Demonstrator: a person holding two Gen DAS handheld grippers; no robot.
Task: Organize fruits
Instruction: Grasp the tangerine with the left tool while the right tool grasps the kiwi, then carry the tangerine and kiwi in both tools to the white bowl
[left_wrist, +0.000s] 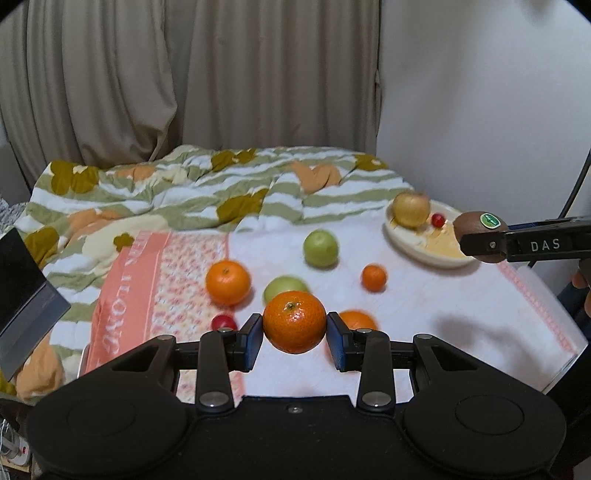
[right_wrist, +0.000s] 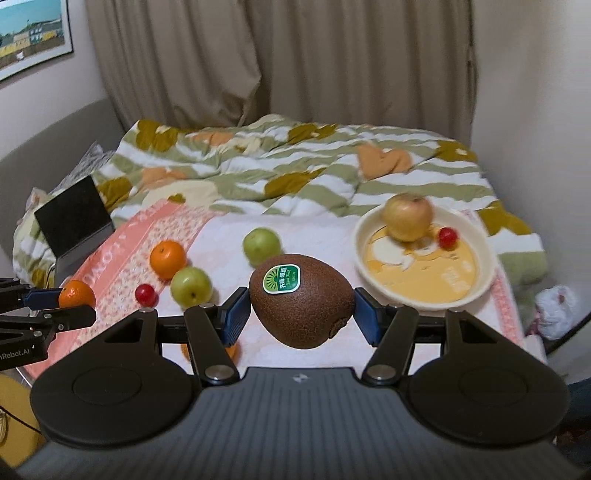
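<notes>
While both of my hands hang above the white quilted cloth (left_wrist: 424, 306), each one is full. My left gripper (left_wrist: 294, 334) is closed on a round orange mandarin (left_wrist: 294, 321), blue pads pressing its two sides, the fruit clear of the cloth. My right gripper (right_wrist: 301, 314) stands about half open, yet clamped on a brown fuzzy kiwi with a green sticker (right_wrist: 301, 299), also lifted free.

Ahead and to the right sits the cream oval dish (right_wrist: 476, 236), close to the cloth's pink-trimmed right border and near the white wall (right_wrist: 535, 92). Inside it a yellowish apple (right_wrist: 407, 217) rests at the far end with a small red cherry tomato (right_wrist: 447, 237) just beside it; the near half of the dish floor is bare.

Left of the dish, loose fruit dots the cloth: a green round fruit (right_wrist: 262, 245), a second green one (right_wrist: 191, 286), a larger orange (right_wrist: 168, 258), another red tomato (right_wrist: 144, 294), and a small orange (left_wrist: 373, 277) between them and the dish. A rumpled green-striped floral quilt (right_wrist: 295, 166) borders the far edge, curtains behind it.
</notes>
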